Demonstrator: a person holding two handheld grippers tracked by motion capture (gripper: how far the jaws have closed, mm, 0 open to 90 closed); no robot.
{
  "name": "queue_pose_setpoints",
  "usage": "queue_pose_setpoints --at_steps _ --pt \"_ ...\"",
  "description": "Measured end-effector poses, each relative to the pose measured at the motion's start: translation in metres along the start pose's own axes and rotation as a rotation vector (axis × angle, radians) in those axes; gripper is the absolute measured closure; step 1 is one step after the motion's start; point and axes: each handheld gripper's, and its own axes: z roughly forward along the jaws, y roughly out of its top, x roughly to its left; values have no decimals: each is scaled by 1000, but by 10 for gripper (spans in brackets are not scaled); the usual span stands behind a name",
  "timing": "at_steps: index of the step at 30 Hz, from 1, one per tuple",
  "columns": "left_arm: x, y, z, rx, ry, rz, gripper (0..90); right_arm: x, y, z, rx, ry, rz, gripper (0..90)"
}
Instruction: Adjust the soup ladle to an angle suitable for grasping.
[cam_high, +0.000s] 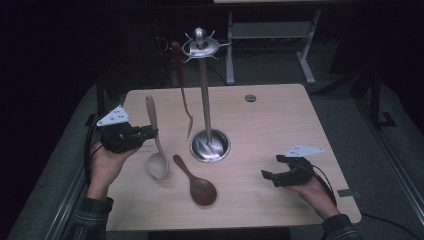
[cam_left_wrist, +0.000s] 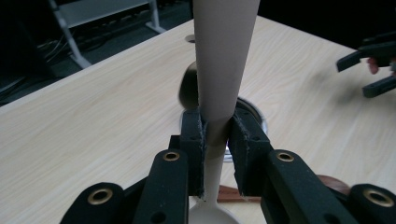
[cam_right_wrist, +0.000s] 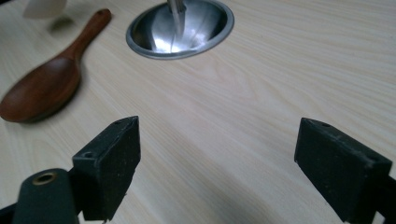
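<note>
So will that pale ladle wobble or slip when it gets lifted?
Probably stiff: the pale ladle looks like solid wood. It may swing a bit, since the left hand-held gripper pinches its smooth, tapered handle with the heavier bowl hanging below. It looks light.

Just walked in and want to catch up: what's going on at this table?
A person is working with a gripper in each hand. The left gripper is shut on the handle of a pale ladle, holding it upright, bowl down, left of a metal stand. A fork-like utensil hangs from the stand's top. A dark spoon lies on the table in front of the stand. The right gripper waits open and empty, low over the table's right side.
</note>
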Motion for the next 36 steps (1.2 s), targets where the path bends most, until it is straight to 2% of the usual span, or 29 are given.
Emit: queue_pose_setpoints --at_steps 10,14,20,33,36 --pt "-25 10 8 -21 -83 23 760 4 29 -9 -50 30 19 129" --pt "-37 17 14 -19 -116 42 760 8 40 -12 -78 35 11 137" --pt "-52 24 27 -14 -149 48 760 14 61 -17 -130 60 -4 162" --pt "-76 38 60 -2 -190 64 761 37 107 -21 -213 173 -40 240" --pt "-81 40 70 6 -198 70 761 43 115 -22 -228 184 -45 253"
